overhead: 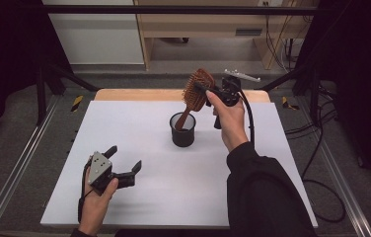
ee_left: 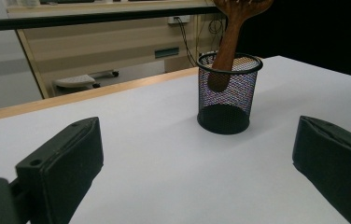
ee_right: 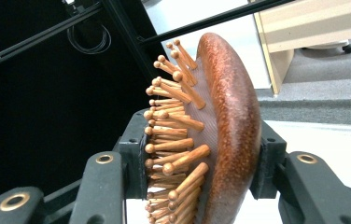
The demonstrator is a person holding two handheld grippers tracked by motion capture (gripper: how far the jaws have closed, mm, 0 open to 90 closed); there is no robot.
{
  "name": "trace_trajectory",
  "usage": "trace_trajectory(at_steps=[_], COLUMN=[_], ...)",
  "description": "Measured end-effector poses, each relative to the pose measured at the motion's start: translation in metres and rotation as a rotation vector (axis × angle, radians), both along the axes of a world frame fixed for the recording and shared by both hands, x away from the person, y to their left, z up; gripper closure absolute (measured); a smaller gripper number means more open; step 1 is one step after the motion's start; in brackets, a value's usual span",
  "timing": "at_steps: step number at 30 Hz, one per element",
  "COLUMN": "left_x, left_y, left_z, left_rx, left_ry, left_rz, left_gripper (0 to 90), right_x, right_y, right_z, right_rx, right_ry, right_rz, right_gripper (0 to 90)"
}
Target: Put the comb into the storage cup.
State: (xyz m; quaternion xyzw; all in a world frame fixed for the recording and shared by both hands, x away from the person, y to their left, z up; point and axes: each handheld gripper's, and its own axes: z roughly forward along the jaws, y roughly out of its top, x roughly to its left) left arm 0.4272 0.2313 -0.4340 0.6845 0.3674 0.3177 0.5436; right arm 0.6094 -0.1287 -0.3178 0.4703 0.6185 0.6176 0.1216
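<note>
Left gripper (overhead: 124,160): nearest the person, low over the near left part of the white table (overhead: 124,128); its jaws stand wide apart with nothing between them, and the left gripper view looks past them at the cup.
Left hand (overhead: 97,197): wraps the gripper's body from below and seems idle.
Mesh cup (overhead: 182,130): a black wire pen holder, upright near the middle of the table, well apart from the left gripper.
Hairbrush (overhead: 197,91): wooden paddle brush with wooden pins; its handle end is down inside the cup and leans on the rim, its head tilts up and away above it.
Right gripper (overhead: 208,93): just beyond the cup, its jaws clamped across the brush head, one pad against the pins (ee_right: 173,140), the other against the smooth back (ee_right: 239,135).
Right hand (overhead: 230,121): in a dark sleeve, reaching in from the near right.
Progress: the handle already sits in the cup, so the placing looks nearly done; letting go and drawing the gripper back appears left.
Risk: the brush leans, so on release it may tip or tilt the light cup.
Obstacles: nothing lies on the table near the cup.
Beyond: the table's wooden far edge (overhead: 139,94), a black frame bar (overhead: 173,9), pale cabinets (overhead: 198,24) and loose cables (overhead: 321,143) on the grey floor.
</note>
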Motion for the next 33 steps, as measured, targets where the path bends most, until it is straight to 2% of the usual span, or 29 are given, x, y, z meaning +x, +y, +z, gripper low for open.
trace_trajectory(at_steps=[8, 15, 21, 24, 33], left_x=[0.000, 0.000, 0.000, 0.000, 0.000], left_y=[0.000, 0.000, 0.000, 0.000, 0.000], left_z=[0.000, 0.000, 0.000, 0.000, -0.001], left_rx=[-0.001, -0.001, 0.000, 0.000, 0.000], left_ry=[0.000, 0.002, 0.003, 0.004, 0.007], left_rz=[0.000, -0.002, -0.004, -0.003, -0.007], left_gripper=[2.0, 2.0, 2.0, 2.0, 2.0], right_x=[0.002, 0.002, 0.002, 0.003, 0.003], right_y=[0.002, 0.003, 0.001, 0.001, -0.001], right_z=[-0.009, -0.015, -0.024, -0.027, -0.035], right_rx=[-0.001, 0.009, 0.018, 0.009, 0.031], right_ry=[0.014, 0.007, 0.023, 0.025, 0.039], right_rz=[0.001, -0.003, -0.007, -0.009, -0.014], right_gripper=[51.3, 51.3, 51.3, 51.2, 51.2])
